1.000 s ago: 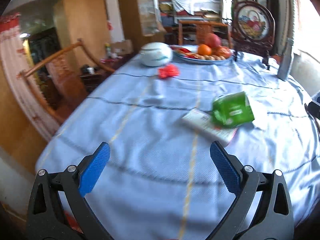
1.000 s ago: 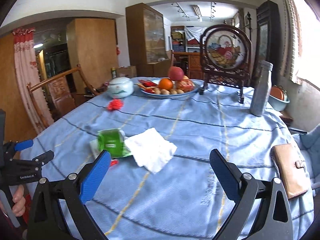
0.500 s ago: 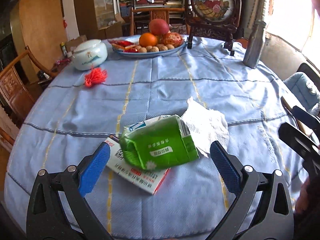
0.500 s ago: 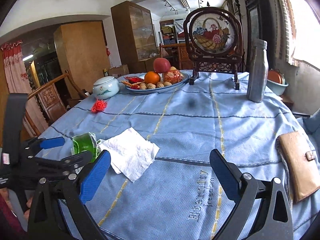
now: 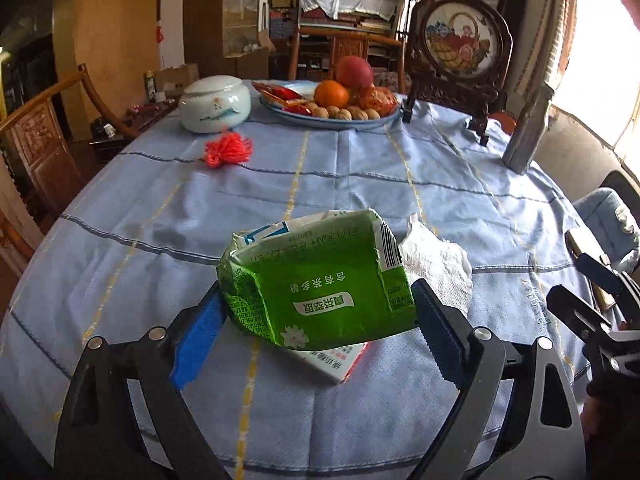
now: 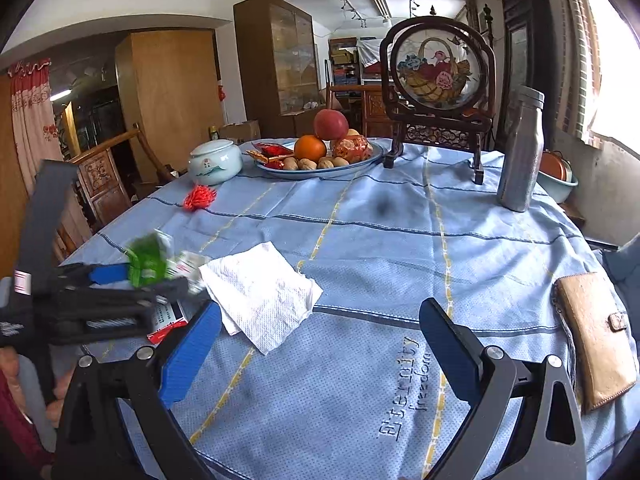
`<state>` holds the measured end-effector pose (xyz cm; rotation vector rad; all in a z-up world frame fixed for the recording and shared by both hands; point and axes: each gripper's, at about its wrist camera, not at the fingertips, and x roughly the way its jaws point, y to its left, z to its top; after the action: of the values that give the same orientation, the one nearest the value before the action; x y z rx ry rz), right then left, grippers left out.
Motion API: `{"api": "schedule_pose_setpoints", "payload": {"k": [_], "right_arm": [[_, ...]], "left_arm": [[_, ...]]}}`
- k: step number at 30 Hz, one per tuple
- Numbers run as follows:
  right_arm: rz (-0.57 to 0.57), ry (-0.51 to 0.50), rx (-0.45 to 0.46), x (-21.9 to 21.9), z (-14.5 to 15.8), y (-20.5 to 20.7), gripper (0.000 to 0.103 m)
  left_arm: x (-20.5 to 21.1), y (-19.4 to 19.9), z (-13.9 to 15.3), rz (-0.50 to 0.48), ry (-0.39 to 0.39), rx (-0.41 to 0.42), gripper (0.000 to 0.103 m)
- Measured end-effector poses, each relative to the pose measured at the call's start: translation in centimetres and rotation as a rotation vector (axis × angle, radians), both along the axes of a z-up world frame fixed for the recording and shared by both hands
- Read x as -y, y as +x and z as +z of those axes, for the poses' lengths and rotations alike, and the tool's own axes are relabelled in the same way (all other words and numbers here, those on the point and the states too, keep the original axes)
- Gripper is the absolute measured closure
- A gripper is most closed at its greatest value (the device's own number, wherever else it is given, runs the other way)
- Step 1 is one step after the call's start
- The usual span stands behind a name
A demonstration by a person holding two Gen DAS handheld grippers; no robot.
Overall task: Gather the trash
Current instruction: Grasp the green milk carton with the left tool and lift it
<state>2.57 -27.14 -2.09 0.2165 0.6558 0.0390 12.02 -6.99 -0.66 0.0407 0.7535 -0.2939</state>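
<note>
- My left gripper [image 5: 316, 320] is reaching over the near edge of the table [image 5: 120, 208], and the green carton [image 5: 320, 280] is sitting right between its blue pads — the jaws have just been narrowing, and each pad is now lying against a side of the carton.
- I cannot tell for sure whether the pads are squeezing it yet; they are meeting its crumpled sides, so I am reading this as a pinch on the carton.
- The carton is lying crushed, its open end facing away from me, on top of a flat white box with red print [image 5: 340, 364] that is peeking out beneath it.
- Just to the right of the carton a crumpled white paper napkin [image 5: 436, 264] is lying on the blue cloth, touching the carton's corner.
- My right gripper [image 6: 320, 344] is hovering over the cloth with its jaws spread wide and nothing between them — the napkin is lying just ahead of its left pad.
- From the right wrist view, the left gripper is showing at the left edge, blurred, with the carton's green in its jaws.
- A tan wallet [image 6: 596, 336] is lying near the right edge of the table.
- Farther back, a red tassel [image 5: 228, 150], a white lidded jar [image 5: 214, 104], a fruit plate [image 5: 332, 118], a grey bottle [image 6: 520, 152] and a framed embroidery screen [image 6: 438, 76] are standing well apart from the trash.
</note>
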Motion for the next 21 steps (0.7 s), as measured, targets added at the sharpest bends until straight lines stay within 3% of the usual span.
{"api": "schedule_pose_setpoints", "payload": {"k": [5, 11, 17, 21], "right_arm": [[0.029, 0.011, -0.026, -0.5, -0.5, 0.3, 0.006], [0.073, -0.04, -0.085, -2.1, -1.5, 1.1, 0.006], [0.083, 0.047, -0.117, -1.7, -2.2, 1.5, 0.006], [0.112, 0.056, -0.164, -2.4, -1.9, 2.8, 0.006]], "left_arm": [[-4.9, -2.4, 1.0, 0.091, 0.024, 0.028, 0.015], [-9.1, -3.6, -1.6, 0.183, 0.036, -0.024, 0.015], [-10.8, -3.6, -3.8, 0.212, 0.015, -0.082, 0.015], [-10.7, -3.7, -4.4, 0.211, 0.031, -0.07, 0.015]]}}
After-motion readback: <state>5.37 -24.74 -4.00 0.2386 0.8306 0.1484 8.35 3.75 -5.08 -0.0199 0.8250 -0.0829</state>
